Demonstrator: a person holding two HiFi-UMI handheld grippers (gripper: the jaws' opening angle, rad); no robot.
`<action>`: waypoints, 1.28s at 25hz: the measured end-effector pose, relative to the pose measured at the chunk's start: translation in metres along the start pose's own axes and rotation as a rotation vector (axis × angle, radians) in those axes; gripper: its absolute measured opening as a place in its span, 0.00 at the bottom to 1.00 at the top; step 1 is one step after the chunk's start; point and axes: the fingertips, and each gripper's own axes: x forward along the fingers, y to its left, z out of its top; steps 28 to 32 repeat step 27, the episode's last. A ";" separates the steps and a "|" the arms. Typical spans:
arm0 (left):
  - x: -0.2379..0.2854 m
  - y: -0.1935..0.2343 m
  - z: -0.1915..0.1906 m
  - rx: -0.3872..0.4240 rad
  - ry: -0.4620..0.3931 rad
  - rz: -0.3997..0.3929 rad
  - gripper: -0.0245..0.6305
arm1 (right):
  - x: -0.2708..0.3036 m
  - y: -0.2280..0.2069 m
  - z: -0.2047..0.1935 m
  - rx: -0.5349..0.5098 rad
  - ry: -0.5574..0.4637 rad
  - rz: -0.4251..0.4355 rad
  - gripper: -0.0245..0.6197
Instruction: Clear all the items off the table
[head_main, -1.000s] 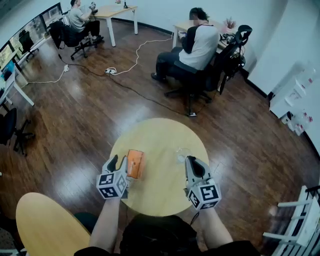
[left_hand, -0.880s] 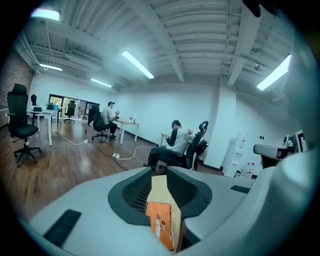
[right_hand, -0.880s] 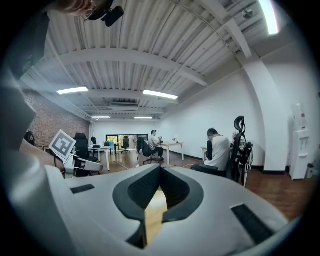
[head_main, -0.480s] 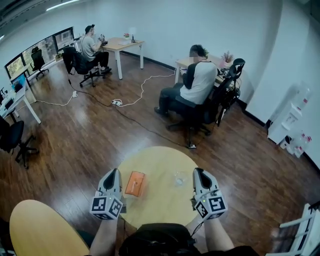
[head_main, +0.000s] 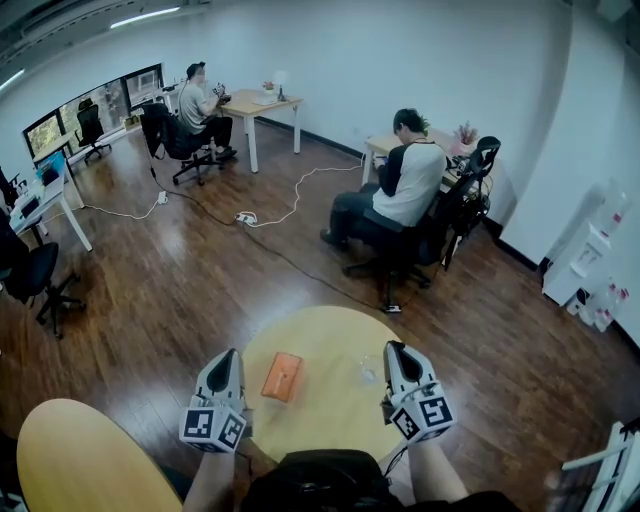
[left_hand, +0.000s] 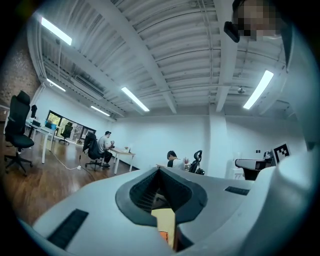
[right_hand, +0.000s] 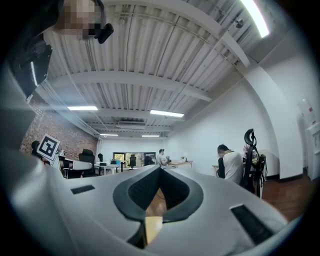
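An orange packet (head_main: 282, 376) lies flat on the left half of the round yellow table (head_main: 320, 415). A small clear cup (head_main: 368, 371) stands on the right half. My left gripper (head_main: 229, 357) hovers at the table's left near edge, a little left of the packet, shut and empty. My right gripper (head_main: 396, 349) is held just right of the cup, also shut with nothing in it. In the left gripper view the jaws (left_hand: 160, 172) meet, and a strip of table and orange packet (left_hand: 163, 236) shows below them. The right gripper view shows jaws (right_hand: 161, 174) closed over a strip of table (right_hand: 152, 223).
A second round yellow table (head_main: 90, 460) sits at the lower left. A person in an office chair (head_main: 405, 200) sits at a desk beyond the table, another person (head_main: 198, 105) farther back left. Cables (head_main: 250, 215) cross the wooden floor. A white rack (head_main: 600, 470) stands at the lower right.
The left gripper has drawn back from the orange packet and shut, leaving it on the table. Both grippers pulled toward the near edge. The head view tilted up to show more room.
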 end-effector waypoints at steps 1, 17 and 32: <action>-0.001 0.003 0.000 -0.007 0.000 0.006 0.04 | 0.001 0.001 -0.001 0.000 0.005 0.001 0.04; -0.005 0.019 0.002 -0.025 0.006 -0.011 0.04 | 0.018 0.026 0.000 -0.018 0.013 0.045 0.04; -0.008 0.020 -0.003 -0.036 0.023 -0.034 0.04 | 0.013 0.032 -0.002 -0.019 0.022 0.035 0.04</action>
